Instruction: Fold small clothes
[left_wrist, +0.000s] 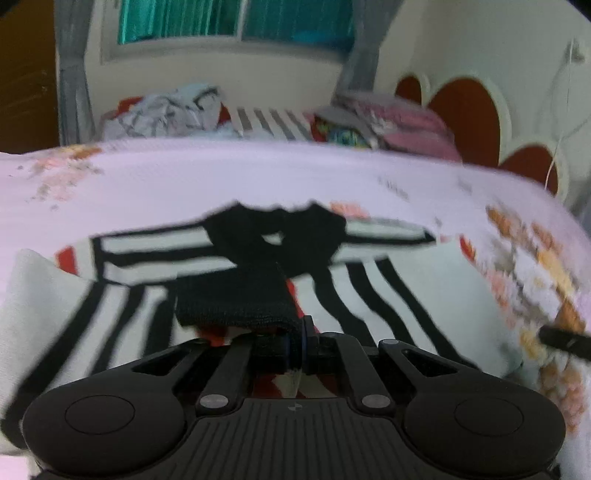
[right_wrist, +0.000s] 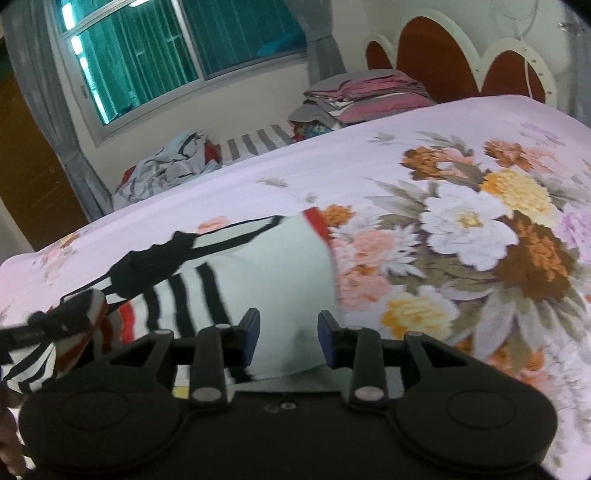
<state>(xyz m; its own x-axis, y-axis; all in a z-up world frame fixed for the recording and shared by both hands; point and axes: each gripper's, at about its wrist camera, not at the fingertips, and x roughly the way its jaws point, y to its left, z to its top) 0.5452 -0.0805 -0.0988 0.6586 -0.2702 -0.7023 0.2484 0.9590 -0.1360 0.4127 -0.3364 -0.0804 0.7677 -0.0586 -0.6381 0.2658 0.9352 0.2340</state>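
Left wrist view shows the left gripper (left_wrist: 295, 350) with its blue-padded tips pressed together on a fold of the striped garment (left_wrist: 369, 295), pinching fabric right at a black ribbed cuff (left_wrist: 236, 302) that sits just ahead of the tips; only this view shows that pinch close up, though it is blurred. Right wrist view shows what the other cannot: the right gripper (right_wrist: 288, 339) with its jaws spread apart, hovering over the plain white edge of the garment (right_wrist: 273, 273), nothing between the pads, and the bunched striped cloth lifted off to its left. The garment lies on a pale pink floral bedsheet (right_wrist: 461, 229). Beyond the claws are a rumpled clothes pile (right_wrist: 170, 166), stacked folded bedding (right_wrist: 369, 92), a scalloped red headboard (right_wrist: 436, 59) and a teal-lit window (right_wrist: 166, 48).
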